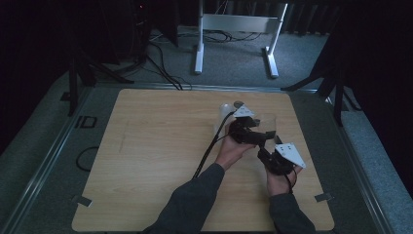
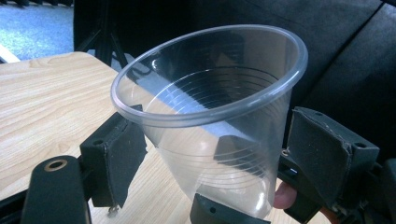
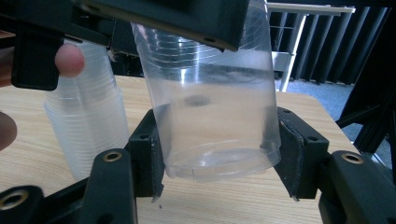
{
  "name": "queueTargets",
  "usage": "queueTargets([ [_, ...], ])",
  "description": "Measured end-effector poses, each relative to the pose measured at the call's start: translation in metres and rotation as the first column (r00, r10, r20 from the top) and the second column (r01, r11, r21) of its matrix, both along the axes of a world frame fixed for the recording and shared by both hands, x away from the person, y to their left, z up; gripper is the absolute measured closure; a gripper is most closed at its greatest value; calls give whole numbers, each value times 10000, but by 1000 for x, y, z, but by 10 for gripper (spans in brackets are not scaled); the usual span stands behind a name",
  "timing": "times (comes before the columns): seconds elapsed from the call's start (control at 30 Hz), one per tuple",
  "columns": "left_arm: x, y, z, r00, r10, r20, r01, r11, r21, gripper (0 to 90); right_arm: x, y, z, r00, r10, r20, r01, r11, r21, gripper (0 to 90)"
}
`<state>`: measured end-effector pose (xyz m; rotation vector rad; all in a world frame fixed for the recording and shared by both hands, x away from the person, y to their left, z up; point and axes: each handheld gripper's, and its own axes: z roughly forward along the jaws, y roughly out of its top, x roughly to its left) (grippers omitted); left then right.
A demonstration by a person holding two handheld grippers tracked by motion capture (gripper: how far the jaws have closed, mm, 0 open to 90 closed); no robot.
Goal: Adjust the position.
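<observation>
A clear plastic cup [image 2: 210, 93] is held between both grippers over the right part of the table, tilted, mouth up. My left gripper [image 2: 210, 154] has its pads against the cup's wall below the rim. My right gripper [image 3: 222, 158] is shut on the cup's base [image 3: 219, 154], a pad pressed to each side. From above, the left gripper [image 1: 248, 131] lies just beyond the right gripper [image 1: 268, 156], with the cup [image 1: 267, 122] faint between them. Beside them a stack of clear cups [image 3: 88, 130] stands on the table.
The wooden table [image 1: 156, 156] has bare room left and front. The cup stack [image 1: 225, 109] stands just left of the grippers. A black cable [image 1: 209, 146] trails from the left gripper toward the person. White stand legs [image 1: 234, 44] and dark tripods stand on the floor behind.
</observation>
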<state>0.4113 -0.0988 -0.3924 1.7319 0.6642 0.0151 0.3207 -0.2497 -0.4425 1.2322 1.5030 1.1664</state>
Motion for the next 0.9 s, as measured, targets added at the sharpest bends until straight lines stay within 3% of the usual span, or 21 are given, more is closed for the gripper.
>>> queueTargets([
  [0.27,3,-2,2,9998,66,-207,-69,9999,-138,199,0,0,-1,10000,3,32,-3,10000,-10,423],
  [0.9,-2,-4,2,9997,204,92,-204,9998,-68,293,2,-1,-2,9998,157,-112,-157,9999,-43,390],
])
